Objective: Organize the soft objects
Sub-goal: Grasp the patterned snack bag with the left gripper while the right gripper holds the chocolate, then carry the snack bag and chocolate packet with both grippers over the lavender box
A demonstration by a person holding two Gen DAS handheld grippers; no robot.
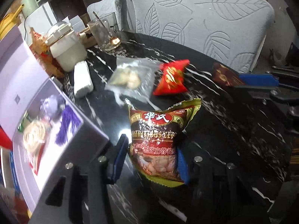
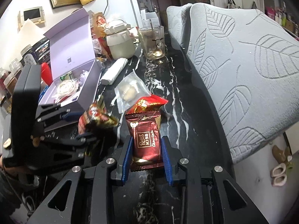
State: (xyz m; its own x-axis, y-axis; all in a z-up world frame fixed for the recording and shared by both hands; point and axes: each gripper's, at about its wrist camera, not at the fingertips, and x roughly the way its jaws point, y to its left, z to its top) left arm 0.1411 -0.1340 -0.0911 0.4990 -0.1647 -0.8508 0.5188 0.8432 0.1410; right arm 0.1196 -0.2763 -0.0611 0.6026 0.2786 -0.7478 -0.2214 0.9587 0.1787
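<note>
While the left gripper [image 1: 151,160] squeezes the puffy cereal bag [image 1: 157,138] between its blue pads, the right gripper [image 2: 146,156] pinches the little chocolate packet [image 2: 145,141] tight. Both bags are soft and slippery, so I think a weak pinch could let one slide out, and a hard pinch could pop the cereal bag. The open purple box [image 2: 74,71] sits just to the left on the black table [image 2: 177,97] and already holds things. A clear bag [image 1: 130,78] and a red packet [image 1: 172,78] lie near. A careless swing could knock these, or the glass [image 2: 153,43], over
</note>
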